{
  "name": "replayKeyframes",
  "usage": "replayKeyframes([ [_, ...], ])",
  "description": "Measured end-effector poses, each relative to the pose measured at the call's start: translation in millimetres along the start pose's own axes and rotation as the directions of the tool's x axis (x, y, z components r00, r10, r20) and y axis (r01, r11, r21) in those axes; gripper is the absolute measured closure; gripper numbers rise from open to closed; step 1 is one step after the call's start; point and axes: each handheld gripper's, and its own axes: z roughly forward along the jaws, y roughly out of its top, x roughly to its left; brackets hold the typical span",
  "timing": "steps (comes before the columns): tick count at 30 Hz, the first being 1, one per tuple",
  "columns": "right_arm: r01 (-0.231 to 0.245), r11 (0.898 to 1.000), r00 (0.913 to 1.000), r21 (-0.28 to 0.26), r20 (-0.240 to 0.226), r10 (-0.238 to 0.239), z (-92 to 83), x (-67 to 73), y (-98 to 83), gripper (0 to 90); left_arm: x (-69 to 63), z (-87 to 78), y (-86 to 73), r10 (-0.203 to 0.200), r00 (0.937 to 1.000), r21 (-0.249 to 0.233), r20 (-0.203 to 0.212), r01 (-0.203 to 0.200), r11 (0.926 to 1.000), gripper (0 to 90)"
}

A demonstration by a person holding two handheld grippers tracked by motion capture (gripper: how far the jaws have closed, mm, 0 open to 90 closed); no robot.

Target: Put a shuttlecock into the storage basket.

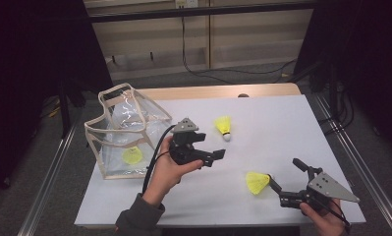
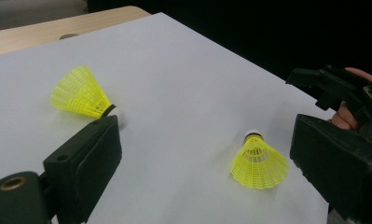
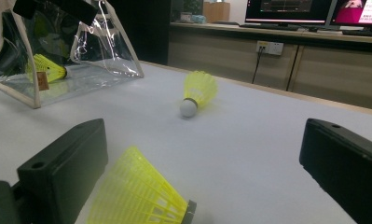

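Observation:
Two yellow shuttlecocks lie on the white table (image 1: 282,128). One shuttlecock (image 1: 223,126) (image 2: 83,93) (image 3: 197,91) rests mid-table, just beyond my left gripper (image 1: 212,146) (image 2: 207,133), which a hand holds open above the table with nothing in it. The other shuttlecock (image 1: 257,182) (image 2: 259,163) (image 3: 137,196) lies between the wide-apart jaws of my open right gripper (image 1: 284,171) (image 3: 204,135), close beside one jaw and not clamped. A third shuttlecock (image 1: 132,156) (image 3: 48,67) lies inside the clear bag (image 1: 122,123) (image 3: 99,56).
The clear bag with beige trim stands open at the table's left side, right beside the left hand. Bare wooden tabletop (image 1: 218,91) shows along the far edge. Cables and cabinets lie beyond the table. Metal rails (image 1: 56,167) run along both sides.

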Motion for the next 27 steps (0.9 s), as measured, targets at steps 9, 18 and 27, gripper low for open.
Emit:
replayKeyframes([
  [9, 0.001, 1.000, 1.0000, -0.002, 0.000, -0.001, -0.2, -0.4, -0.1, 0.9, -0.8, 9.7, -4.6, -0.006, 0.9995, 0.009, 0.030, 0.006, 0.9999, 8.2],
  [18, 0.002, 1.000, 1.0000, -0.002, 0.003, -0.002, -0.3, -0.6, -0.1, 0.9, -1.8, 16.1, -9.2, -0.002, 0.9991, 0.024, 0.043, 0.001, 0.9997, 7.7],
  [27, 0.001, 1.000, 1.0000, -0.001, 0.003, -0.001, -0.4, -0.2, 0.0, 0.9, -2.9, 20.2, -13.3, -0.003, 0.9989, 0.032, 0.046, 0.001, 0.9995, 7.7],
])
